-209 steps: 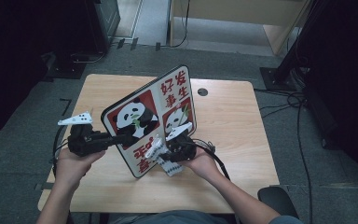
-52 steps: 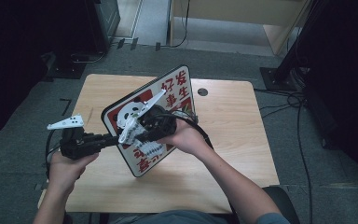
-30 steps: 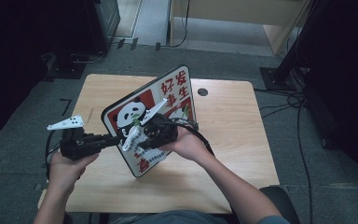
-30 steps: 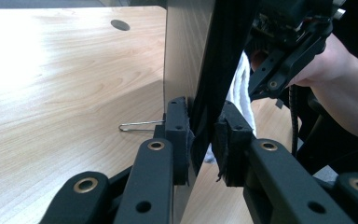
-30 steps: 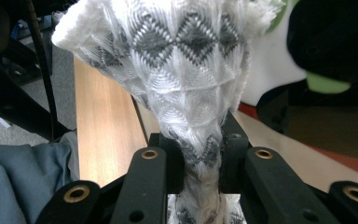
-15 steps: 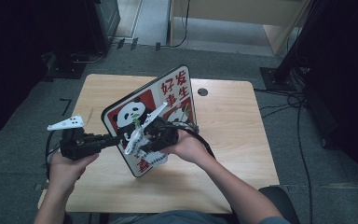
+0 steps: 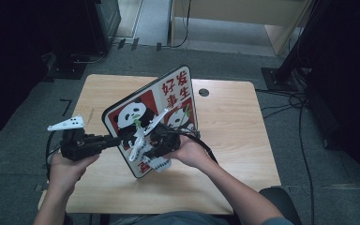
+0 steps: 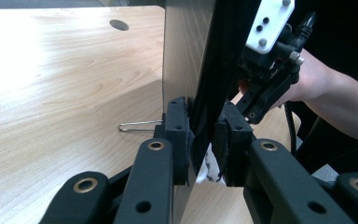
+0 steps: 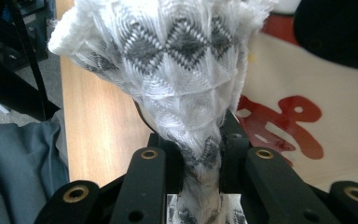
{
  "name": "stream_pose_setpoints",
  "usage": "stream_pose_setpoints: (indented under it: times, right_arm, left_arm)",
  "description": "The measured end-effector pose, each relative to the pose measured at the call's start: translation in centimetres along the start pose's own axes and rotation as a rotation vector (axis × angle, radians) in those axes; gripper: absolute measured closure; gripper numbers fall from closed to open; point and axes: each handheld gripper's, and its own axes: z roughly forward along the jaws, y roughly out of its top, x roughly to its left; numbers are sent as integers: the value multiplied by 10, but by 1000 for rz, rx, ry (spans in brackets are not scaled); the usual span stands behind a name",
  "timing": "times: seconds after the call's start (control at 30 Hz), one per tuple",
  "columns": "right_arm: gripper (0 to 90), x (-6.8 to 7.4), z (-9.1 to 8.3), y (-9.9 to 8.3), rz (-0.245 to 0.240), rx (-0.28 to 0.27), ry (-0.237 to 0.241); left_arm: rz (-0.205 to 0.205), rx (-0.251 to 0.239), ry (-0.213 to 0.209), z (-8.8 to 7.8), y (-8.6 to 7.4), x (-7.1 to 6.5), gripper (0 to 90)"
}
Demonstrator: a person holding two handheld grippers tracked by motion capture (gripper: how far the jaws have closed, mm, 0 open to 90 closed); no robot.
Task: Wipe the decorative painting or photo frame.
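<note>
A rounded board [image 7: 178,91] printed with pandas and red characters stands tilted on edge on the wooden table [image 7: 234,140]. My left gripper [image 7: 115,140] is shut on the board's left edge; in the left gripper view its pads [image 8: 179,135] pinch the thin panel [image 8: 186,56]. My right gripper [image 7: 145,152] is shut on a white cloth with a grey diamond pattern [image 7: 157,164] and holds it against the lower part of the printed face. In the right gripper view the cloth [image 9: 177,60] bunches out from between the jaws of my right gripper [image 9: 203,158], beside the red print [image 9: 303,121].
A round cable hole [image 7: 203,92] sits near the table's far right. A thin wire loop [image 8: 137,125] lies on the tabletop behind the board. Dark floor, cables and furniture legs surround the table.
My right gripper has slid the cloth down the board's face towards its lower edge. The left gripper and the board have stayed put.
</note>
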Motion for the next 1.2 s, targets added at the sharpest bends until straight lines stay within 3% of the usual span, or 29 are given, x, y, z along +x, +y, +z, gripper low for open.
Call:
stream_pose_setpoints:
  times: [0.33, 0.57, 1.2]
  right_arm:
    - [769, -2, 12, -12, 7, 19, 4]
    - [770, -4, 19, -18, -15, 40, 6]
    - [769, -5, 50, -46, 38, 103, 58]
  left_arm:
    - [-1, 1, -3, 0, 0, 0, 774]
    - [1, -1, -2, 0, 0, 0, 774]
    - [-3, -2, -4, 0, 0, 0, 773]
